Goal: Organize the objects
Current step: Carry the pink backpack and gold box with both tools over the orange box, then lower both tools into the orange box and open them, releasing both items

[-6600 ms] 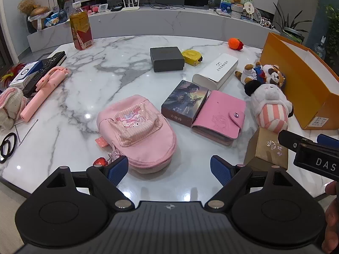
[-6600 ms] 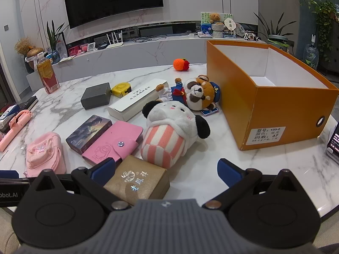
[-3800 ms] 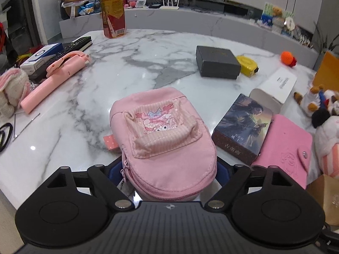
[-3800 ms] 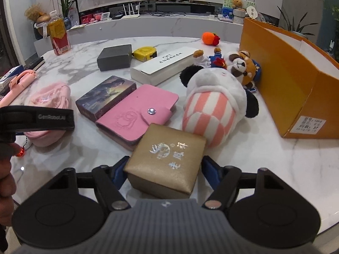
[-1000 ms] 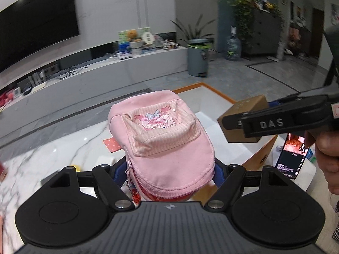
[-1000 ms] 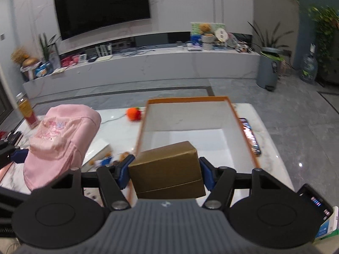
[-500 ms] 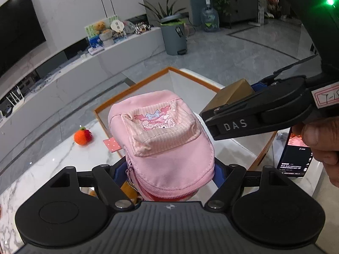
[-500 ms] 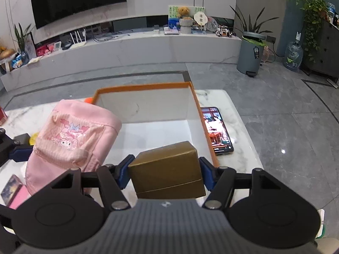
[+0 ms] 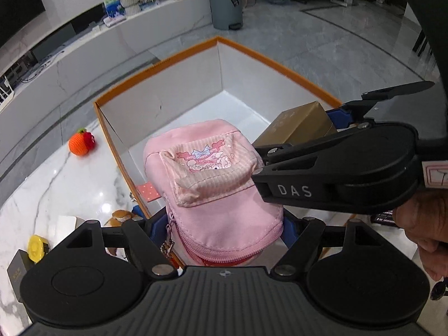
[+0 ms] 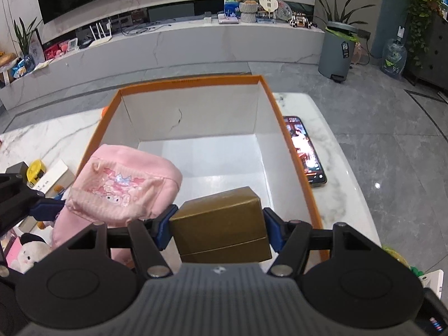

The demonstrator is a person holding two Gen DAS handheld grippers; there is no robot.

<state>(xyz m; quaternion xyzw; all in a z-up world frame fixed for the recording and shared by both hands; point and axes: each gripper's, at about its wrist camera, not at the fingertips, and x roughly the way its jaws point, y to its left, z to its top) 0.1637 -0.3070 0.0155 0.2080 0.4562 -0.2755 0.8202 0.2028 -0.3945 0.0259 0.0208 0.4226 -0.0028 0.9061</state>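
Note:
My left gripper point(image 9: 221, 225) is shut on a small pink backpack point(image 9: 215, 179), held in the air over the near left part of the orange box point(image 9: 268, 61). In the right wrist view the same pink backpack point(image 10: 123, 184) hangs at the left. My right gripper point(image 10: 218, 229) is shut on a gold gift box point(image 10: 221, 224), held above the box's white inside. The orange box point(image 10: 291, 145) has nothing in it that I can see. The gold gift box point(image 9: 299, 126) and the right gripper's black body show at the right of the left wrist view, with a hand behind it.
A lit phone point(image 10: 303, 151) lies on the marble table right of the orange box. Left of the box are an orange knitted toy point(image 9: 81, 145), a yellow tape measure point(image 10: 35, 169), a white case point(image 10: 50, 179) and plush toys point(image 10: 30, 252). Beyond the table edge is grey floor.
Both grippers have come down and forward over the orange box, which now fills more of each view. The backpack and the gold gift box stay gripped.

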